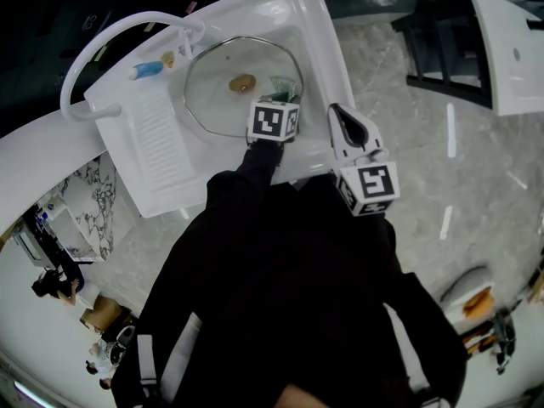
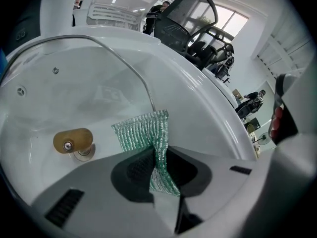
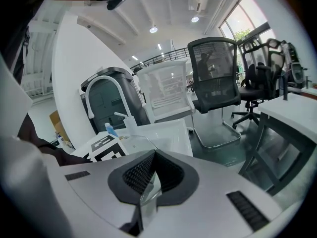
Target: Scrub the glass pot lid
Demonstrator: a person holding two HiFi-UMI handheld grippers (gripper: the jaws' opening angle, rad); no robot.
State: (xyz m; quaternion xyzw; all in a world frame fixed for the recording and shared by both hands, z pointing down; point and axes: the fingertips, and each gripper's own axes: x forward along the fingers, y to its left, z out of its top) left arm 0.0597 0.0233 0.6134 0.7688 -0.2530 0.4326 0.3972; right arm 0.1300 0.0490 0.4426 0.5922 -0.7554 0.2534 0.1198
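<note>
The lid (image 1: 212, 96) was laid flat in the basin of the sink (image 1: 316, 25), with the knob (image 1: 242, 82) facing up. The left gripper (image 2: 156, 155) was closed on a green mesh cloth (image 2: 142, 130). The cloth was pinched between the jaws and fanned out beyond the fingertips. It was placed over the right part of the lid, just right of the knob and inside the rim. It appeared to lie on the glass.

The right gripper (image 3: 153, 155) was held right of the left gripper, over the near right edge of the sink and apart from the lid. Its jaws were brought together, and nothing was gripped between them.

A ribbed washboard (image 1: 158, 139) was formed in the left part of the sink. A white hose (image 1: 102, 42) was arched over the far left corner. A blue-tipped item (image 1: 148, 70) was laid on the far rim, just left of the lid.
</note>
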